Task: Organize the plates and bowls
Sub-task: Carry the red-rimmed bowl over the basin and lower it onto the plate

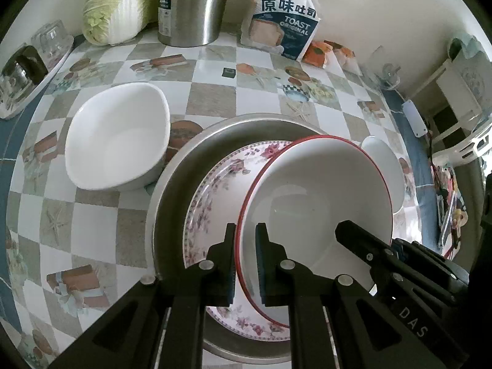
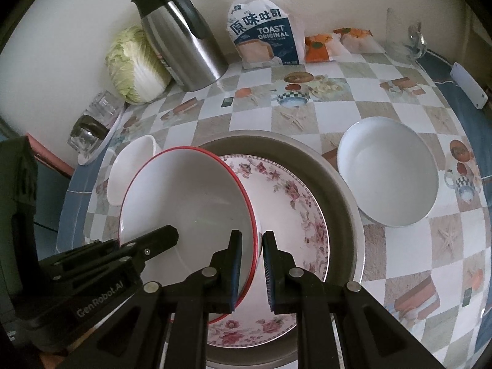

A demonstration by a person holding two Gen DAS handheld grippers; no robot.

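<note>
Checkered table (image 1: pixel 212 98), wall along its far edge.

Metal tray (image 1: pixel 172 190) near the front edge, roughly centre. Biggest dish.

Floral plate (image 1: pixel 212 184) lies flat inside the tray.

Red-rimmed bowl (image 1: pixel 319 190) sits over the floral plate, tilted, one side lifted. Both grippers are on its rim, on opposite sides.

Left gripper (image 1: pixel 246 258): clenched on the bowl's rim, one finger outside the wall, one inside. Seen from the right wrist it comes in at the lower left (image 2: pixel 160 240), tip inside the bowl.

Right gripper (image 2: pixel 251 264): grasping the opposite rim, the red edge between the blue pads (image 2: pixel 236 264). Left pad is against the wall; whether the right pad touches, can't tell.

White square bowl (image 1: pixel 117 135): on the table just left of the tray, upright, apart from it.

White round bowl (image 2: pixel 387 172): on the table right of the tray, near the right edge; its rim is very close to the tray's, contact unclear.

Along the far edge by the wall, left to right: cabbage (image 2: pixel 135 64), steel thermos jug (image 2: pixel 181 40), toast bag (image 2: pixel 264 37), orange packets (image 2: pixel 319 46).

Far left corner: glass cups (image 2: pixel 92 123), upside down on a small tray (image 1: pixel 49 73).
</note>
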